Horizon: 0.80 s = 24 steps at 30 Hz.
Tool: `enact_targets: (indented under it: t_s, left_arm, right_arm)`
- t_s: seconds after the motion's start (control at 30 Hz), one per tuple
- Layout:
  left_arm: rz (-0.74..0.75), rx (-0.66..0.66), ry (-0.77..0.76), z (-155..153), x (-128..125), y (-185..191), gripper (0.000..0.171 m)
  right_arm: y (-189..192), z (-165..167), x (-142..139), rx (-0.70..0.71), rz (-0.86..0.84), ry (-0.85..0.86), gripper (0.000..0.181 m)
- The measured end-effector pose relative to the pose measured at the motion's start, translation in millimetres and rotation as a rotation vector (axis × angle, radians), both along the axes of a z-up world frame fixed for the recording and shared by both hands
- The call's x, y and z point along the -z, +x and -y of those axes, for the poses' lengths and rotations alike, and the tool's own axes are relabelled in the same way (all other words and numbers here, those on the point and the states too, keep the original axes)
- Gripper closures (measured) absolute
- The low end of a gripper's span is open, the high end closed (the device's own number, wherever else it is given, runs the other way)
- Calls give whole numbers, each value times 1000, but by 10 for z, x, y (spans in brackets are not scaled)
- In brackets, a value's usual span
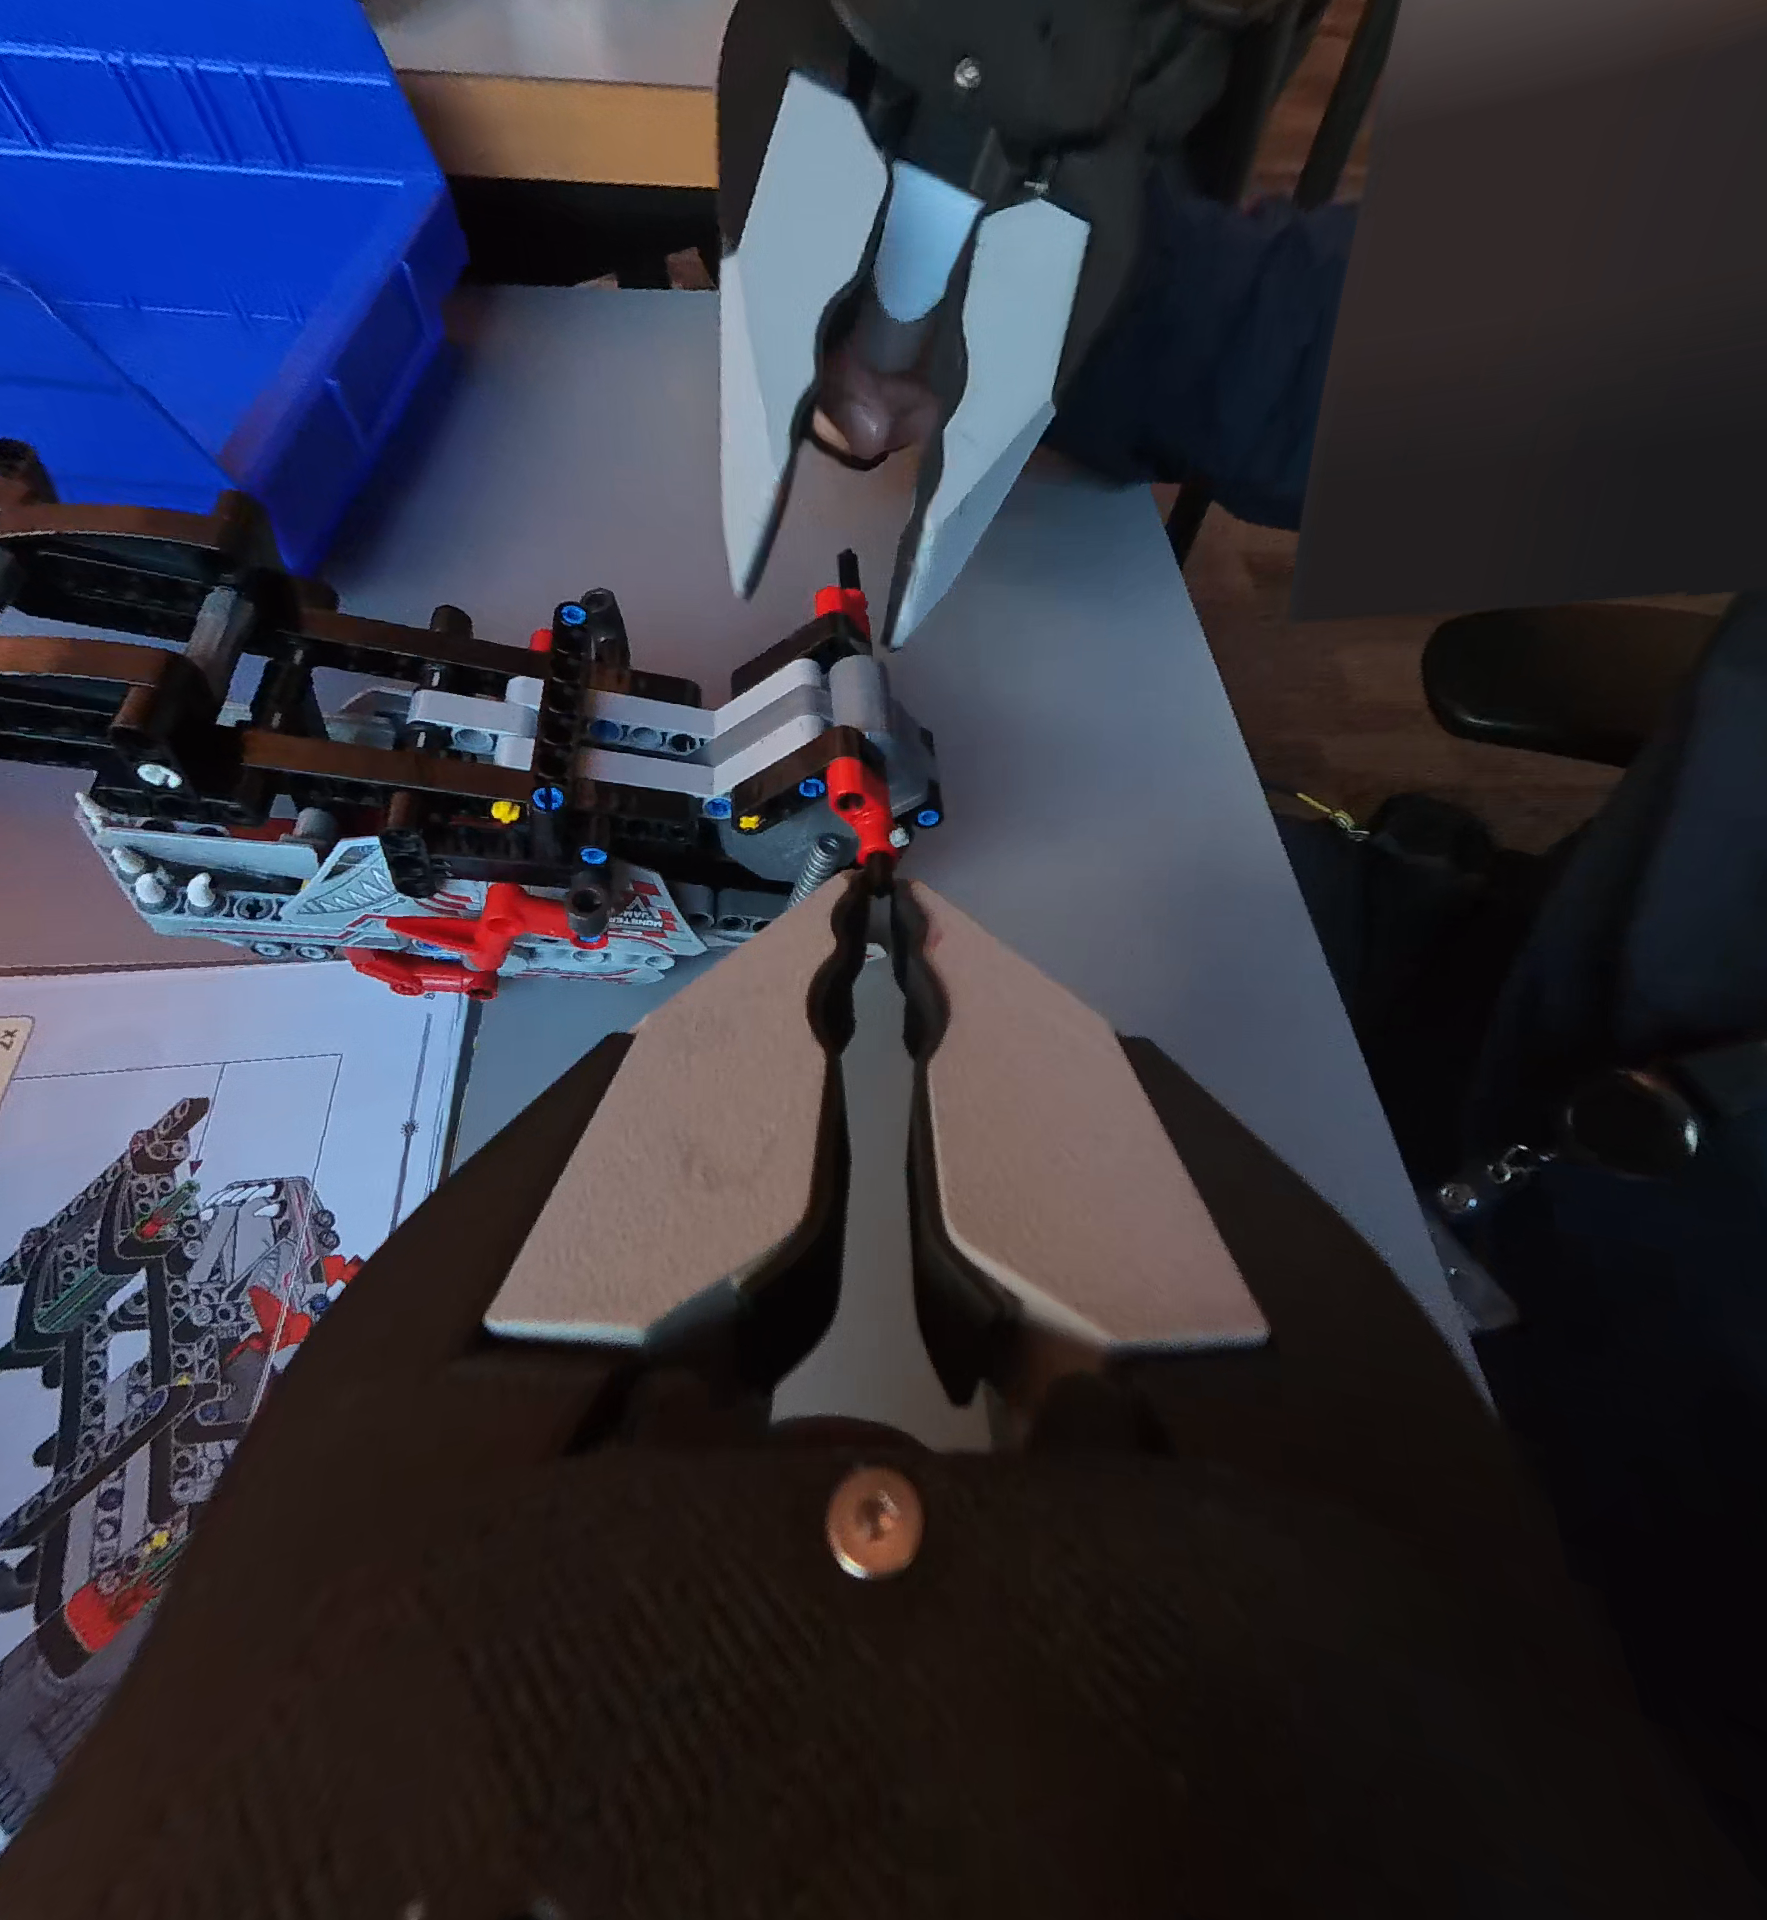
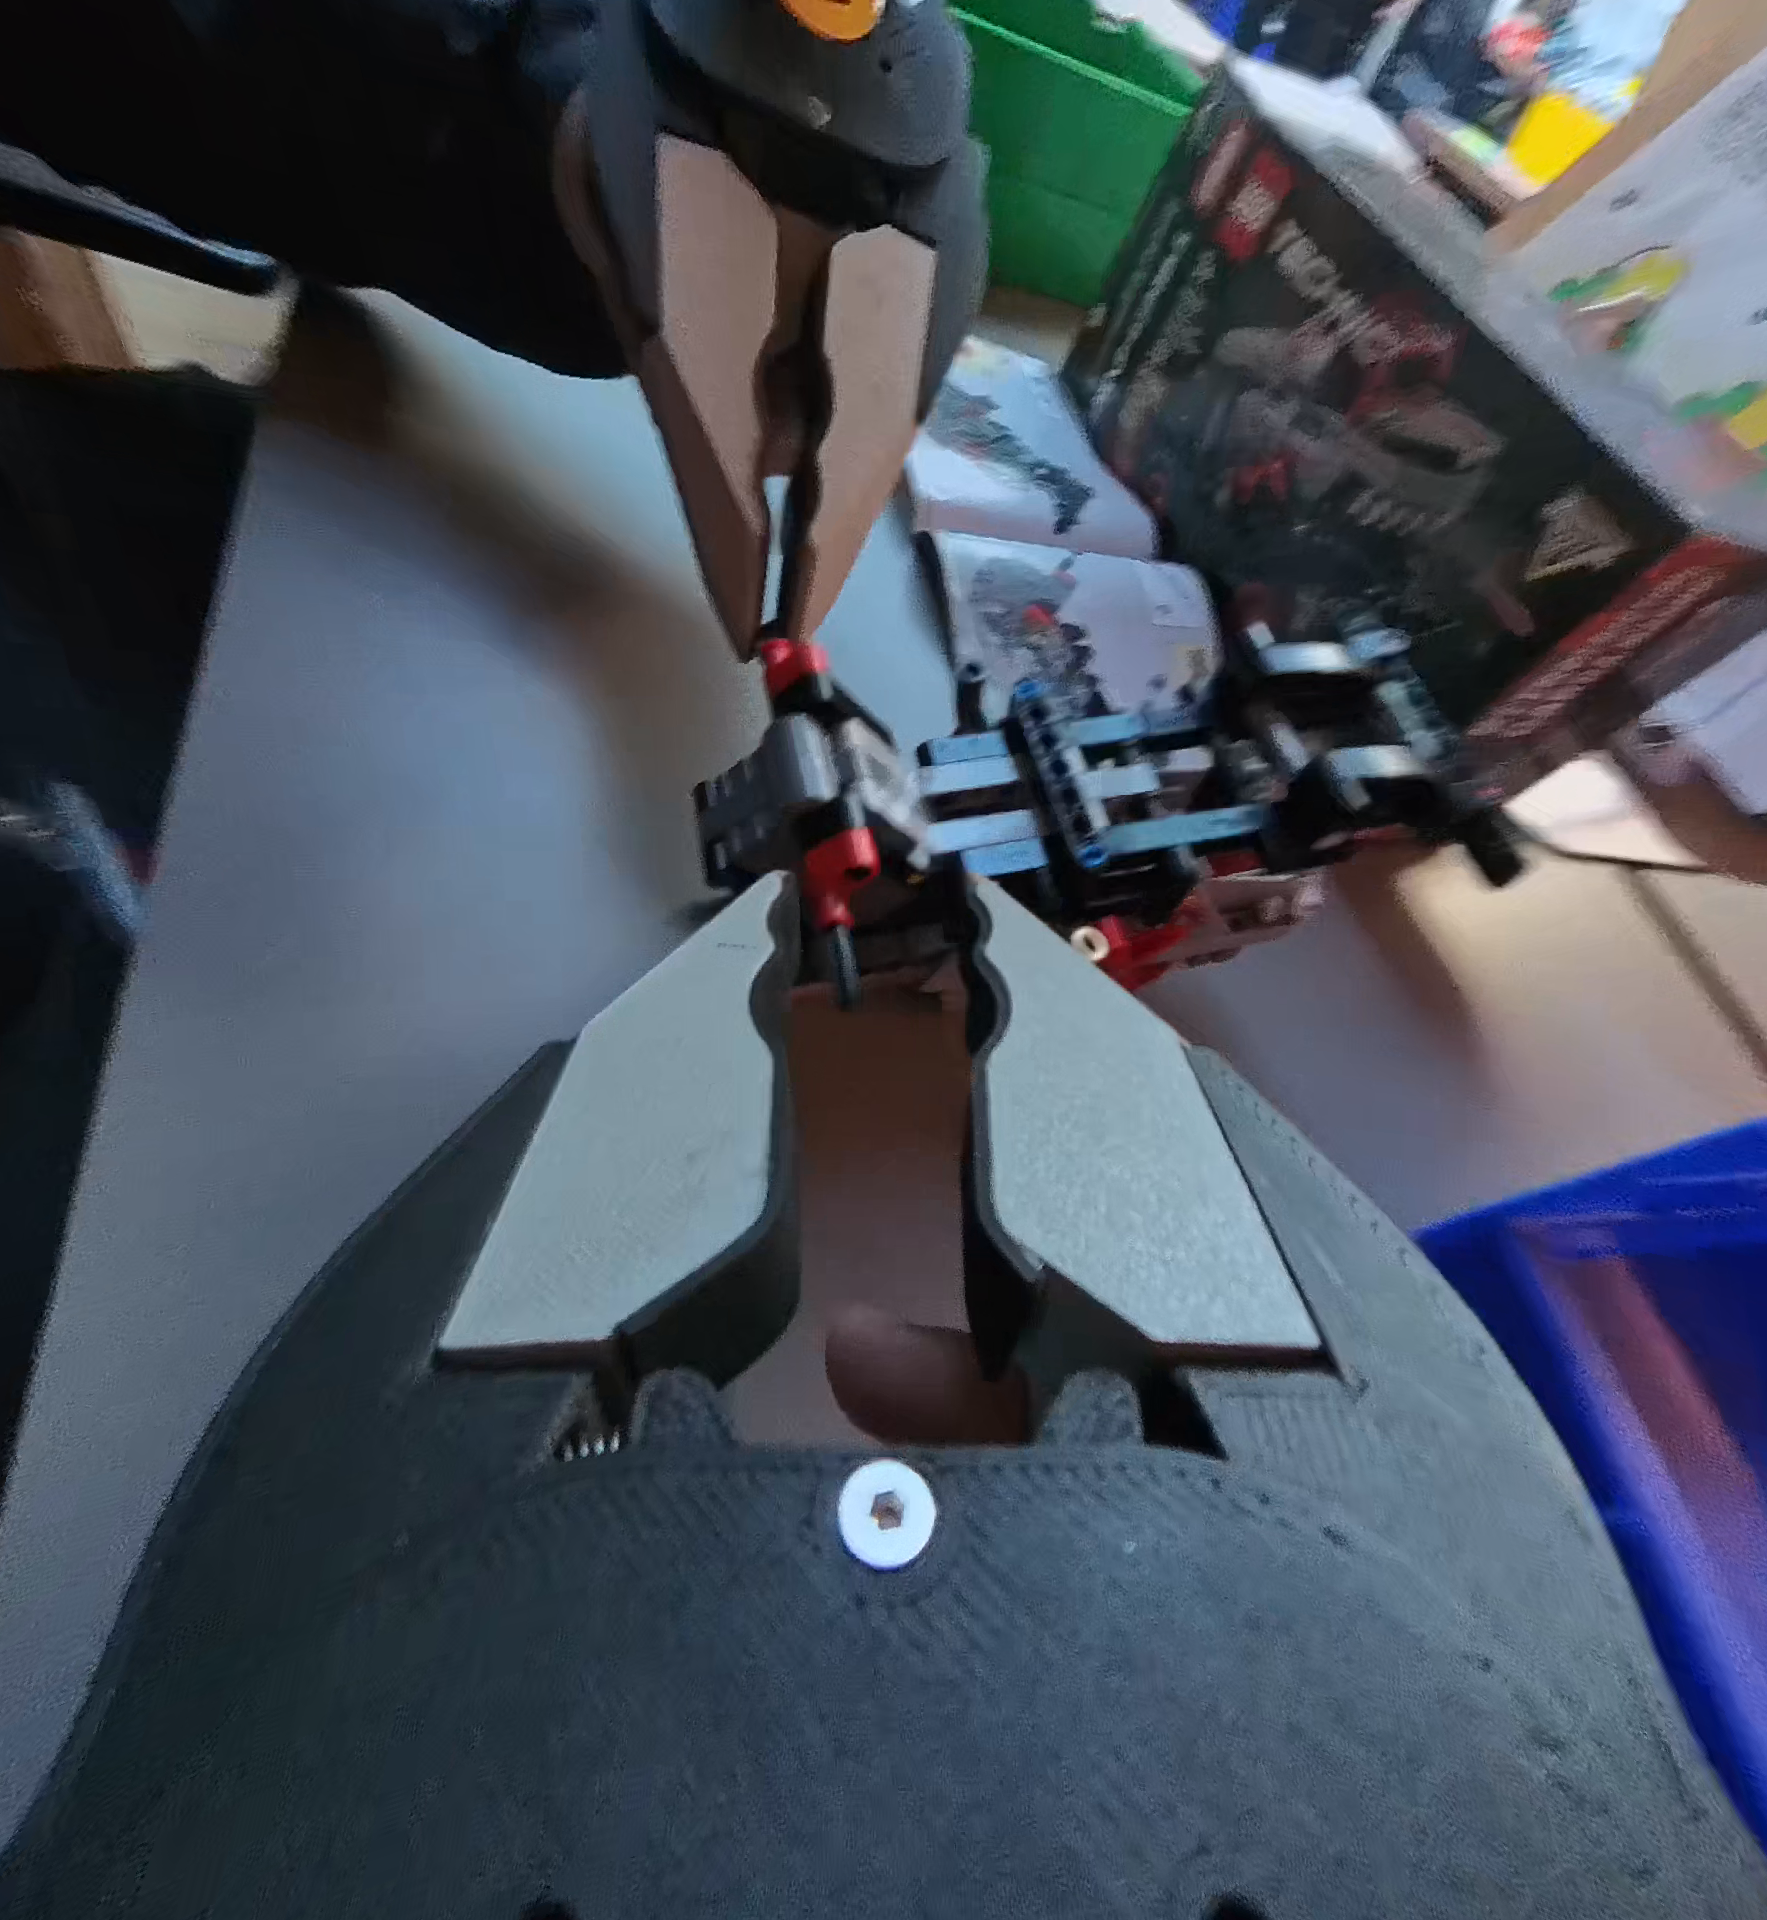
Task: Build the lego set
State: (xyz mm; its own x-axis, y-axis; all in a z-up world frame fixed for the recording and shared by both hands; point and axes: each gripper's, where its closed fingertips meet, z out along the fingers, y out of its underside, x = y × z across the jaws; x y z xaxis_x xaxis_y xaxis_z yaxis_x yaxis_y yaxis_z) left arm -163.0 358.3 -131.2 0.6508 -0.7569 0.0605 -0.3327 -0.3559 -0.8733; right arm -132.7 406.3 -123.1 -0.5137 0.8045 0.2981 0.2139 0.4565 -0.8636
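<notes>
Left wrist view: left gripper (image 1: 877, 896) fingers nearly closed, pinching the thin black axle that sticks out of the near red connector (image 1: 863, 805) on the lego model (image 1: 505, 769). Right gripper (image 1: 822, 613) comes in from the far side, fingers spread a little, tips straddling the far red connector (image 1: 840, 603) and its black pin; contact there can't be judged. The model lies on its side on the grey worktop (image 1: 1066, 727), its right end near the worktop's right edge, with bare surface between. The blue bin (image 1: 162, 239) sits far left, just beside the model's black frame. The instruction booklet (image 1: 162, 1226) lies near left, its far edge touching or just under the model. A dark chair fills the space past the right edge.

Right wrist view (blurred): right gripper (image 2: 884, 914) fingers parted, a black pin (image 2: 843, 961) in the gap, no clear grip. Left gripper (image 2: 777, 639) pinches at a red connector (image 2: 794, 665) on the far side. The set box (image 2: 1378, 416) stands right behind the model (image 2: 1066, 821), the blue bin (image 2: 1637, 1403) near right. Open worktop (image 2: 391, 831) to the left.
</notes>
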Motion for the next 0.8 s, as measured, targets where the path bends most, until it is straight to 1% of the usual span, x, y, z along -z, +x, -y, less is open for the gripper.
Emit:
enact_targets:
  t_s: [0.03,0.07,0.1,0.13,0.17,0.2,0.23,0.27,0.3,0.33,0.43,0.5,0.57,0.63,0.73,0.8]
  left_arm:
    - [-2,-4,5,-2,-3,0,171]
    - [-3,-7,8,-2,-2,3,171]
    - [-1,-6,6,2,3,12,171]
    - [5,-5,5,6,6,22,171]
    - [13,-2,9,8,4,30,171]
    - [20,-3,14,7,3,33,171]
    - [31,-6,13,8,1,32,171]
    - [41,-9,15,8,-1,28,171]
    - [47,-11,19,12,1,21,171]
    - [54,-12,19,20,5,13,171]
    - [87,-11,15,44,4,1,171]
    - [97,-12,21,48,-1,-4,171]
    - [101,-10,25,51,-6,-14,171]
    - [102,-5,29,58,-1,-19,171]
    - [114,-4,30,66,-1,-45,171]
    - [130,-6,25,68,-3,-45,171]
  right_arm:
    - [-31,-5,-82,36,-40,46,155]
    - [-53,45,-189,48,-86,100,163]
    - [-71,158,-280,29,-119,156,169]
    - [-101,308,-323,-5,-125,198,171]
    - [-152,432,-313,-27,-105,230,166]
    - [-215,503,-261,-31,-63,259,153]
    - [-268,536,-183,-31,-10,293,147]
    - [-305,537,-110,-28,28,332,155]
    - [-332,512,-52,-23,45,381,171]
    - [-355,491,-30,-18,38,431,174]
    - [-369,513,-29,-26,40,491,175]
    - [-378,520,-22,-32,62,515,170]
    - [-378,518,9,-46,83,576,169]
    - [-396,516,30,-56,93,637,170]
    - [-431,531,44,-74,117,665,170]
    - [-447,533,62,-92,129,721,170]
